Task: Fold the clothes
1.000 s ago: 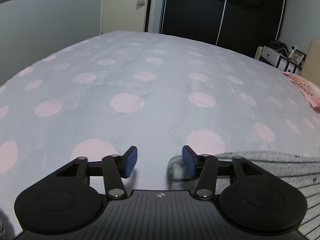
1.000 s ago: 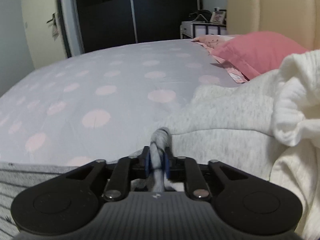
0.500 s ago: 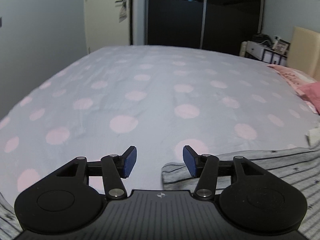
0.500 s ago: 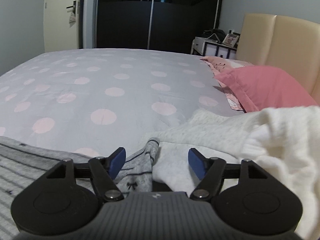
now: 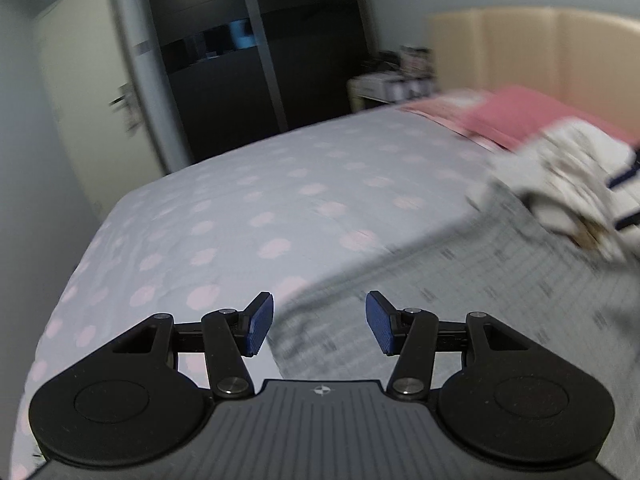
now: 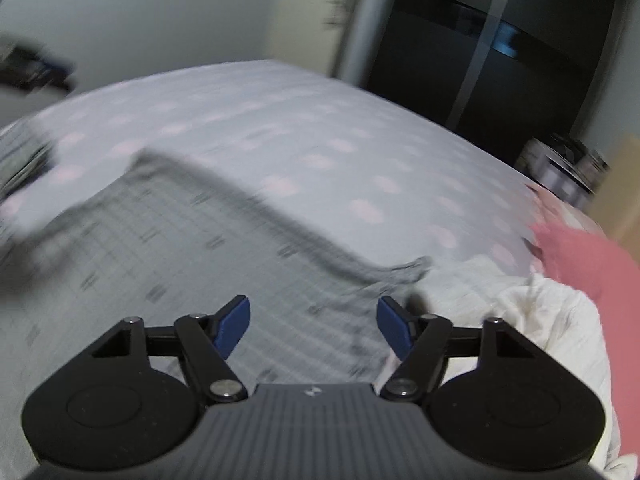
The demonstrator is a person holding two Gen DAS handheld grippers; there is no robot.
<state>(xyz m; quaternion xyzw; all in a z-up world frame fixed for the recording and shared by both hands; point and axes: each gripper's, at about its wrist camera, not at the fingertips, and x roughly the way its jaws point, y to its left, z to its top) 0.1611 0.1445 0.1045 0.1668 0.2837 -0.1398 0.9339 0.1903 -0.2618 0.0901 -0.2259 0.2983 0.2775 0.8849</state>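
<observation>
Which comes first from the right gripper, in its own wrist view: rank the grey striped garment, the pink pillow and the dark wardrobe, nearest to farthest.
From the right gripper:
1. Grey striped garment, directly under the fingers.
2. Pink pillow, off to the right.
3. Dark wardrobe, beyond the bed's far edge.

On my bed (image 5: pixel 248 208): one grey striped garment (image 6: pixel 168 248), one heap of white clothes (image 5: pixel 576 184), one pink pillow (image 5: pixel 516 116). Beyond: one headboard (image 5: pixel 540 52), one dark wardrobe (image 5: pixel 256 60), one nightstand (image 5: pixel 384 88).
</observation>
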